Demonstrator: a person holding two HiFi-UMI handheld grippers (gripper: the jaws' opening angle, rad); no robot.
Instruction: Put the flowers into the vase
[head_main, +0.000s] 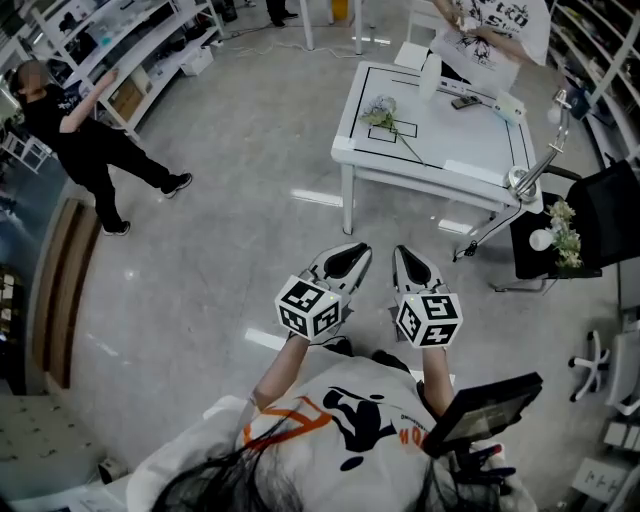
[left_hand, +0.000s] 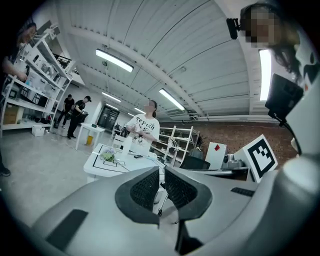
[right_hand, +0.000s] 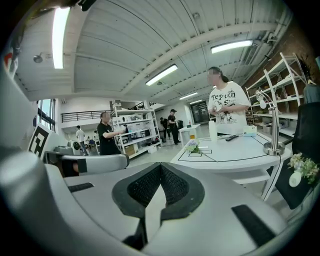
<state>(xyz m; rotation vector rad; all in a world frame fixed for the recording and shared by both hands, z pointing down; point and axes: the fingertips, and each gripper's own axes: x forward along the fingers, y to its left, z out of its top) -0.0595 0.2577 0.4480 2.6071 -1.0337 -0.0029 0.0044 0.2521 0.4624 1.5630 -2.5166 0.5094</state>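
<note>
The left gripper (head_main: 350, 258) and right gripper (head_main: 408, 262) are side by side, jaws together and empty, with the flowers (head_main: 384, 117) lying on the bench (head_main: 460, 135) well ahead of them.

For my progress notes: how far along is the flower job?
Nothing looks done yet: the flowers lie loose on the white table. Nothing is in hand: the left tool and right tool are shut and empty, well short of the table. Left: walk up, grasp them, place them.
</note>
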